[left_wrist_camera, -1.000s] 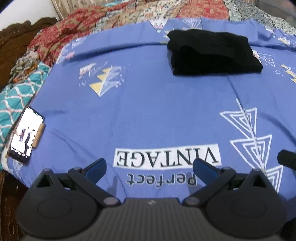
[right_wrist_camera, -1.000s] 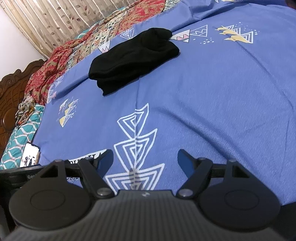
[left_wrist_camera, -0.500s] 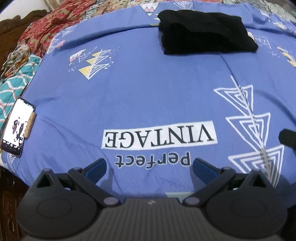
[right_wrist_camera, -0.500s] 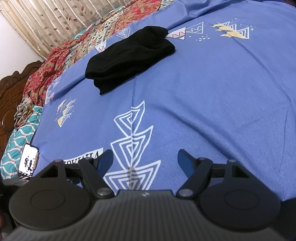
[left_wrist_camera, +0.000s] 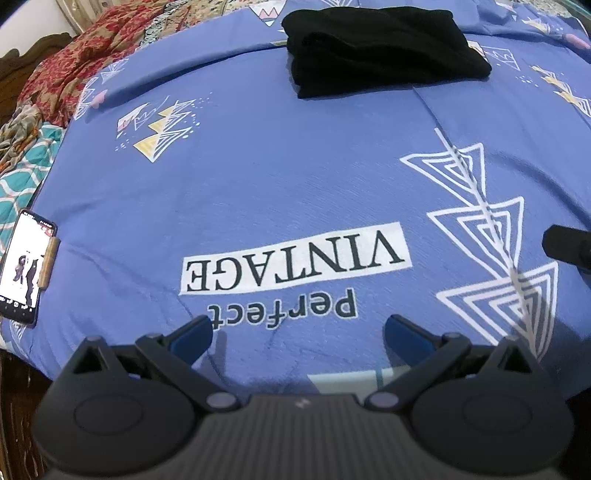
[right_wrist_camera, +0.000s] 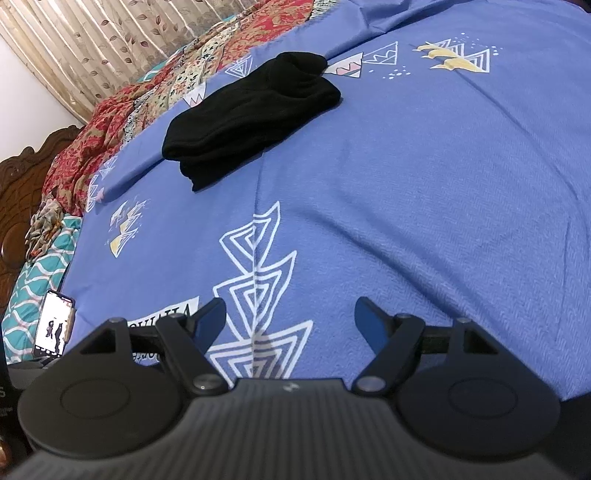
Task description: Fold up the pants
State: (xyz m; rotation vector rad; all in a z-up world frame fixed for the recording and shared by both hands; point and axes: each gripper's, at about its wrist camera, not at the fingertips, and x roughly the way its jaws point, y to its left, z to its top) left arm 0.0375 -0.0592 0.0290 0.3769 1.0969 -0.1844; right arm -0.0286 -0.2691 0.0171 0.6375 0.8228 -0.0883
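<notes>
The black pants (left_wrist_camera: 384,48) lie folded into a compact stack at the far side of the blue printed bedsheet (left_wrist_camera: 295,177). They also show in the right wrist view (right_wrist_camera: 251,114), far left of centre. My left gripper (left_wrist_camera: 297,332) is open and empty, held over the near edge of the bed, well short of the pants. My right gripper (right_wrist_camera: 290,317) is open and empty too, over the sheet's white triangle print. Part of the right gripper (left_wrist_camera: 569,245) shows at the right edge of the left wrist view.
A phone (left_wrist_camera: 24,266) with a lit screen lies at the bed's left edge, also in the right wrist view (right_wrist_camera: 53,328). Red patterned bedding (right_wrist_camera: 122,118) and teal fabric (right_wrist_camera: 37,280) lie at the left. A wooden headboard (right_wrist_camera: 14,192) and curtains (right_wrist_camera: 110,33) stand behind.
Both grippers have drawn back toward the near edge of the bed and tilted, so the pants sit higher and farther in both views. Both stay open and empty.
</notes>
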